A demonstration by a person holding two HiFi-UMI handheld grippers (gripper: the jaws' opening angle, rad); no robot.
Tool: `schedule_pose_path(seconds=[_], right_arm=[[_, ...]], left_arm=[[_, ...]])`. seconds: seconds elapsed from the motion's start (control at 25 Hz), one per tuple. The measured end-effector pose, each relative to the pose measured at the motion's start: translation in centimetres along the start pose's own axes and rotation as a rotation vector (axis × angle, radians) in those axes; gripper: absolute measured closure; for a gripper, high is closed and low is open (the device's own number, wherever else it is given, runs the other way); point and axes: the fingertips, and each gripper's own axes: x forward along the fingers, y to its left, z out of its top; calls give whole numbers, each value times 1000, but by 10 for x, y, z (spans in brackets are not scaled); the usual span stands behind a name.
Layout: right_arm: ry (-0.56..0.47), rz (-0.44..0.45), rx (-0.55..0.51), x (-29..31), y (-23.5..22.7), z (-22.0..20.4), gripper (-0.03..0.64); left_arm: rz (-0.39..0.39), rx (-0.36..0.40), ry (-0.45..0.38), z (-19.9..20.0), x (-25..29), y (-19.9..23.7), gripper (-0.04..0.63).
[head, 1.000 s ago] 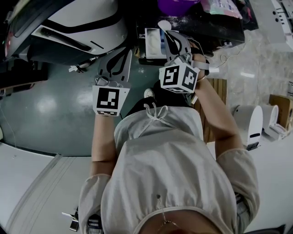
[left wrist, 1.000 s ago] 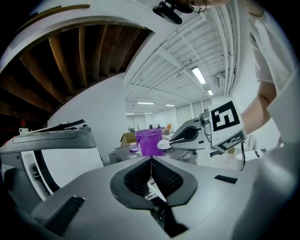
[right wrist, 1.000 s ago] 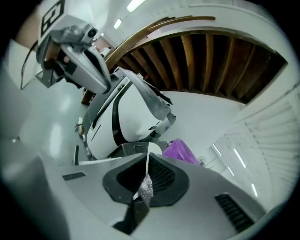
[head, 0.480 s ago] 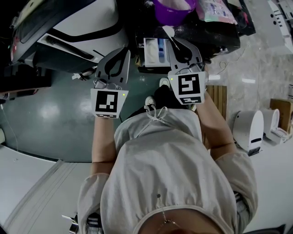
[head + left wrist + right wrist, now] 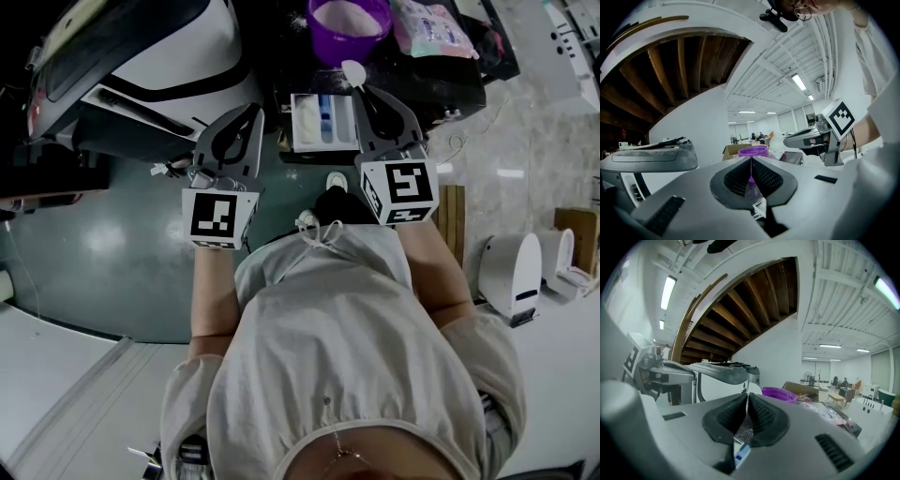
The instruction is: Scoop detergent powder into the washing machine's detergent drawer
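Right gripper (image 5: 360,91) clamped on thin white spoon (image 5: 353,70) | left gripper (image 5: 251,111) closed, empty | round purple tub (image 5: 345,49) of white powder (image 5: 349,14) at 12 o'clock of rectangular drawer (image 5: 307,120)

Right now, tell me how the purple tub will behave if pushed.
The purple tub looks well filled with powder, so probably heavy and steady. Its smooth wall seems wide, so it would likely slide rather than tip.
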Motion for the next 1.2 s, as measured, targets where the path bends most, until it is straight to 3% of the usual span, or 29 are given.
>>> schedule_pose_path(seconds=[1.2], right_arm=[[-74, 5, -48, 2, 5, 6, 608]], left_arm=[[12, -68, 28, -5, 8, 18, 572]])
